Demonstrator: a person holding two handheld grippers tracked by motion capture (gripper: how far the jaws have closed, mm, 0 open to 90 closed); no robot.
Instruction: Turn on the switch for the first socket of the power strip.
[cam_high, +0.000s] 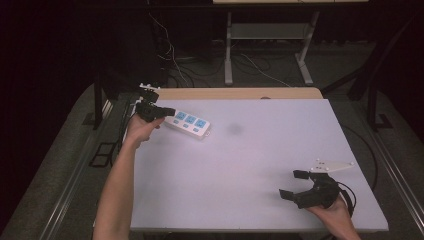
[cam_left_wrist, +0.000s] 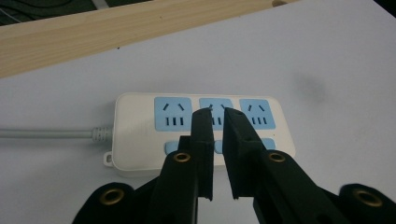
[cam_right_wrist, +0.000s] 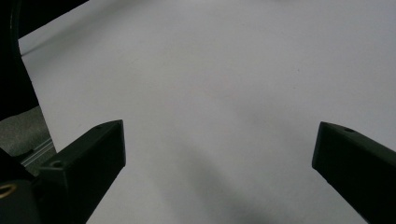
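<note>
A white power strip (cam_high: 189, 124) with three blue sockets lies at the far left of the white table (cam_high: 240, 165). My left gripper (cam_high: 169, 112) hovers at the strip's left end. In the left gripper view its jaws (cam_left_wrist: 217, 112) stand almost together with only a thin slit and nothing between them. Their tips sit over the middle socket of the power strip (cam_left_wrist: 140, 130), whose grey cable (cam_left_wrist: 46, 133) runs off to the left. Near the table's front right corner my right gripper (cam_high: 292, 184) rests with its jaws spread wide. In the right gripper view, bare tabletop lies between the right gripper's (cam_right_wrist: 219, 133) jaws.
A wooden strip (cam_high: 240, 93) borders the table's far edge. A faint dark smudge (cam_high: 234, 129) marks the tabletop to the right of the power strip. Beyond the table, cables (cam_high: 175, 65) and a metal stand (cam_high: 229, 55) are on the floor.
</note>
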